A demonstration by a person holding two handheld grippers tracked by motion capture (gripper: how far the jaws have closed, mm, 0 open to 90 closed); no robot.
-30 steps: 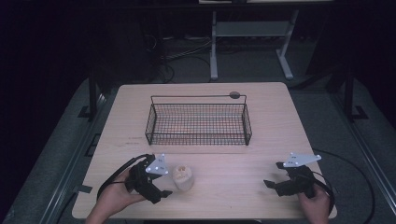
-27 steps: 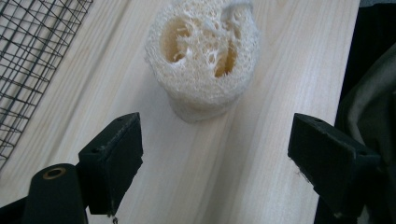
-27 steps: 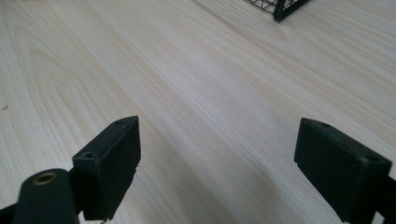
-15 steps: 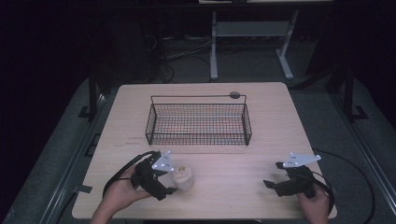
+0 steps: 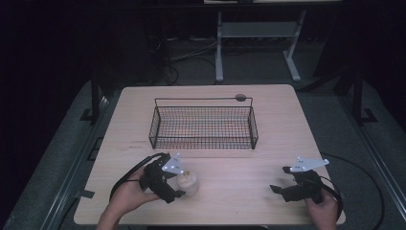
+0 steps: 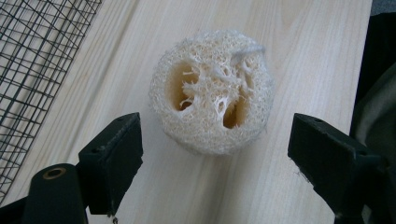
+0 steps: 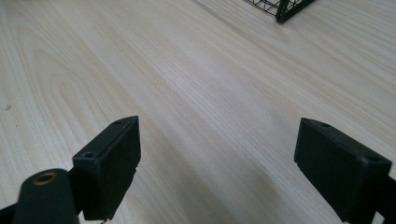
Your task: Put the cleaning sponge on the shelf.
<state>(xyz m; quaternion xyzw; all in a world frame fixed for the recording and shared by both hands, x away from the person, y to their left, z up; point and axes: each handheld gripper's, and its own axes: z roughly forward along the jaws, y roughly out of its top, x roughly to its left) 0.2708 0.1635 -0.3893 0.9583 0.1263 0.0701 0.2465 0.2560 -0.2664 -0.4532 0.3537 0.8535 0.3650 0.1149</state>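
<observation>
Left claw [image 6: 212, 154] open astride loofah [image 6: 212, 91] near tabletop [image 5: 268, 124] front edge, wire basket [image 5: 203, 125] mid-tabletop behind, right claw [image 7: 217, 161] open, empty, front-right corner.

left hand-held gripper [image 5: 178, 184] sits at the pale loofah [image 5: 186, 182] on the bench [image 5: 268, 158]; right hand-held gripper [image 5: 283, 184] well apart; wire basket [image 5: 203, 127] beyond, mid-bench.

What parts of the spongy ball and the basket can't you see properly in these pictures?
- Loofah: its underside rests on the table, hidden. In the high view the left gripper covers its near-left side.
- Wire basket: cut off by the frame edge in both gripper views.
- Small dark round thing at the basket's far rim: too small to identify.
- Right gripper: fingers dark, hard to separate in the high view.
</observation>
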